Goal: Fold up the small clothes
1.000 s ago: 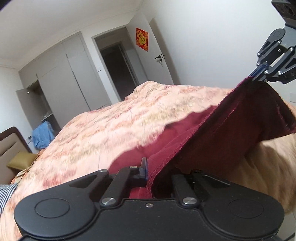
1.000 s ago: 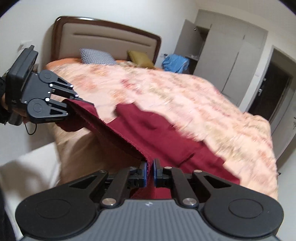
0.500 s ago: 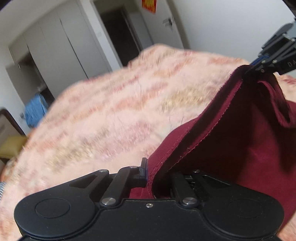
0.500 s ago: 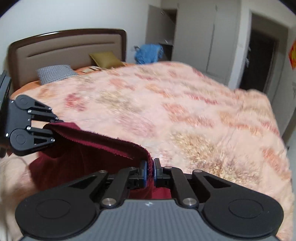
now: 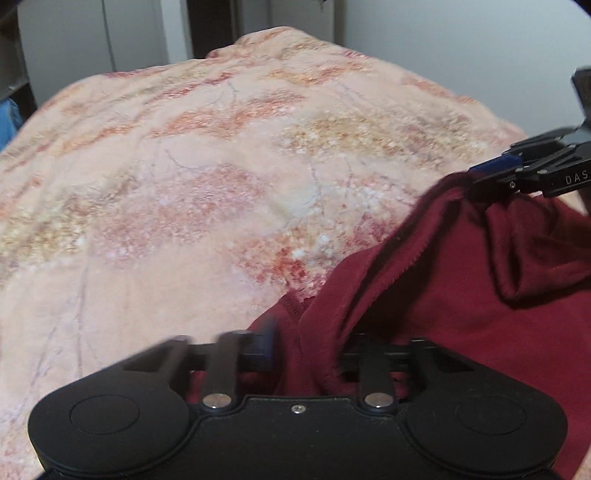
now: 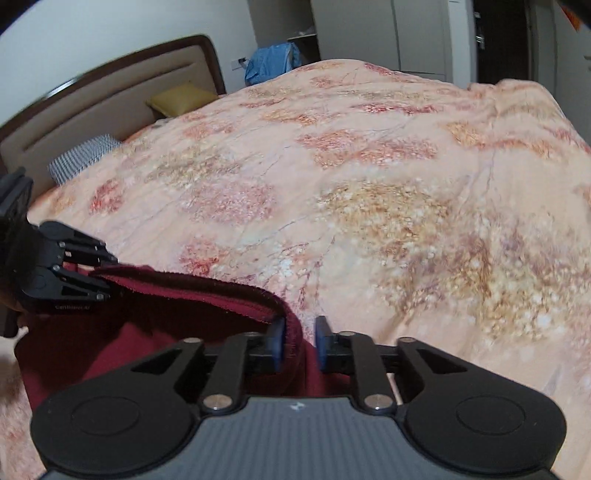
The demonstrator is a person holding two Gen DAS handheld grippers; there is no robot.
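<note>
Garment [image 5: 461, 295] on bed [image 5: 184, 184], near edge.

Soft, even indoor light, no glare; the peach floral bedspread [image 6: 369, 206] smears slightly with blur, and fisheye bending curves the edges.

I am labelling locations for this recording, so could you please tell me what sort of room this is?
Almost certainly a home bedroom: a bed under a floral peach blanket, with an upholstered wood-framed headboard, pillows against it, and tall wardrobe doors behind.
</note>
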